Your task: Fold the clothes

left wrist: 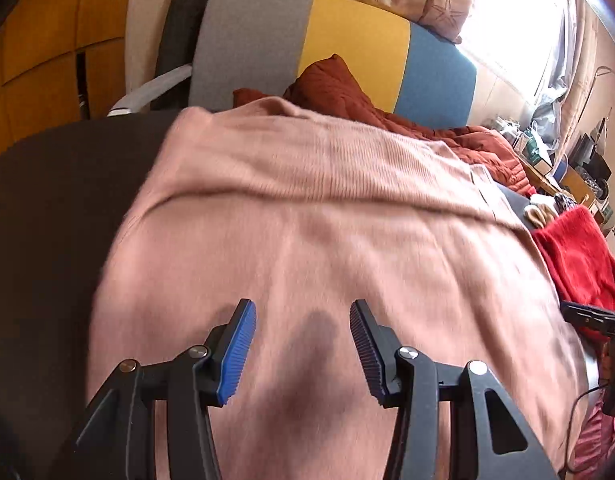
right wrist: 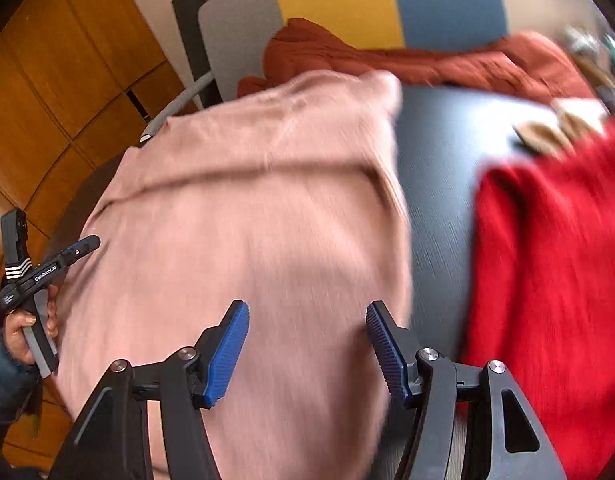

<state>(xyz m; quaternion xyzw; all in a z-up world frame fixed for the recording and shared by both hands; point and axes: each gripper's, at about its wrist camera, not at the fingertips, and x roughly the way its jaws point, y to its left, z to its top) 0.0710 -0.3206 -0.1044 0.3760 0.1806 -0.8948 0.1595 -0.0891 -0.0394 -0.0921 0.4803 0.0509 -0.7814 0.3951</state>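
A pink ribbed garment (left wrist: 307, 216) lies spread on a dark table (left wrist: 59, 200), with a fold line across its upper part. It also shows in the right wrist view (right wrist: 247, 208). My left gripper (left wrist: 303, 312) is open and empty, just above the garment's near part. My right gripper (right wrist: 307, 312) is open and empty above the garment's right edge. The left gripper (right wrist: 83, 246) also shows at the garment's left edge in the right wrist view.
A red garment (right wrist: 547, 264) lies on the table (right wrist: 439, 152) to the right. A rust-coloured garment (left wrist: 347, 96) is heaped at the back, against a grey, yellow and blue chair back (left wrist: 347, 36). Wooden cabinets (right wrist: 59, 88) stand left. Clutter (left wrist: 567, 160) is at far right.
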